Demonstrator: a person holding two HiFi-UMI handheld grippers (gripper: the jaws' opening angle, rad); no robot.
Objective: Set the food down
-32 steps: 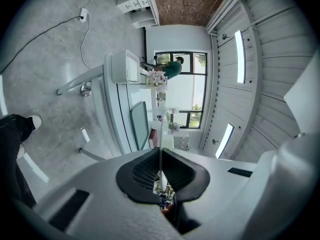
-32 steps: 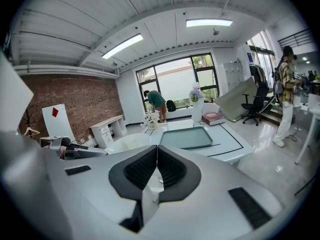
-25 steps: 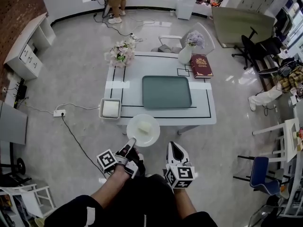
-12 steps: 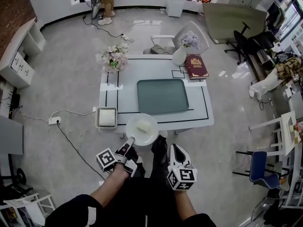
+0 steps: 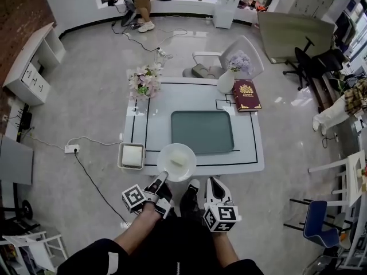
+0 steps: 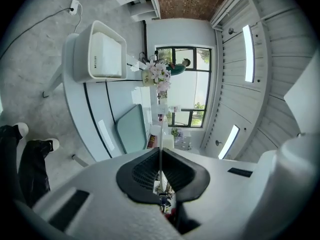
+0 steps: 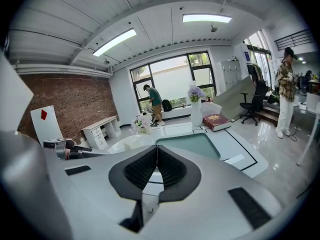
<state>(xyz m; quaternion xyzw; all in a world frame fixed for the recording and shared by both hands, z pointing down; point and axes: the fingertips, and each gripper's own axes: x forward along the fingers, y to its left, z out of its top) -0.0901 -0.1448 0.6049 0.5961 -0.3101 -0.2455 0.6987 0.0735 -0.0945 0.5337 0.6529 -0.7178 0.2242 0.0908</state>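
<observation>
White plate (image 5: 167,166) w/ food (image 5: 178,160), rim in left tool (image 5: 161,180)

The table (image 5: 255,153) is white, ruled with thin black lines. The tray (image 5: 202,132) is a dull grey-green, the book (image 5: 246,94) dark red with a gold emblem. The plate (image 5: 169,169) is white and the food (image 5: 177,159) pale cream. The bouquet (image 5: 144,79) is pink and white; the blossoms (image 5: 239,62) are lilac, in a white vase (image 5: 226,82). The left gripper (image 5: 161,179) and right gripper (image 5: 213,183) are white with black pads and black-and-white square markers. The floor (image 5: 92,96) is mottled pale grey.
</observation>
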